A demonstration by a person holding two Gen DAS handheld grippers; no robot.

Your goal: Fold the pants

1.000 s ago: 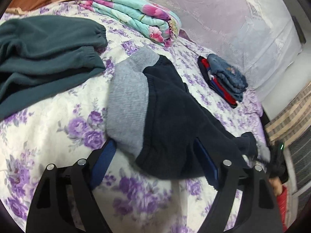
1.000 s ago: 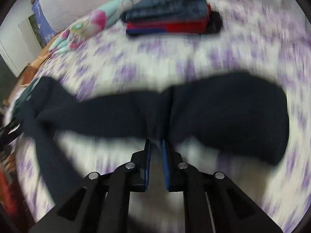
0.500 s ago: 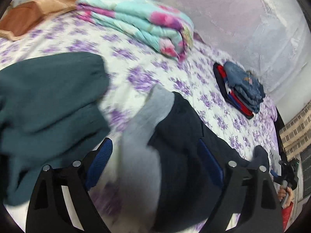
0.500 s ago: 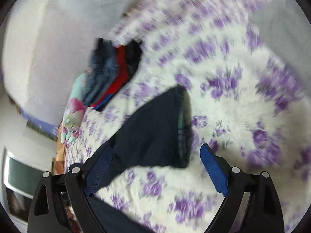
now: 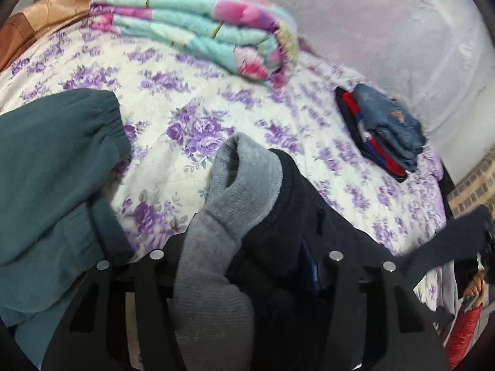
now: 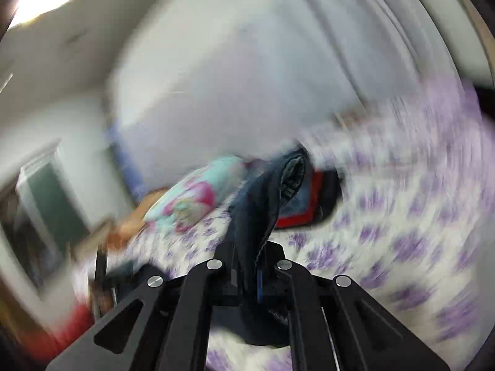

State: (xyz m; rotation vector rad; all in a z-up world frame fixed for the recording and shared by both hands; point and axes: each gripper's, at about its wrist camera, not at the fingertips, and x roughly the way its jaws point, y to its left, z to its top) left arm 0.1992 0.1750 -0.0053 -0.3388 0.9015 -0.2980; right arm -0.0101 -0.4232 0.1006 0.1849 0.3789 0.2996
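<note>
Navy fleece pants (image 5: 278,235) with a grey ribbed waistband (image 5: 235,191) lie bunched over the floral bedspread (image 5: 191,99), their waist end gathered between the fingers of the left hand-held gripper (image 5: 244,266), which appears pinched on the fabric. One leg (image 5: 445,247) stretches away to the right. In the blurred right wrist view, the right hand-held gripper (image 6: 247,278) is pressed together on a dark fold of the pants (image 6: 256,210). Nearby on the bed: teal garment (image 5: 52,191), folded floral quilt (image 5: 201,31), stack of folded clothes (image 5: 383,133).
</note>
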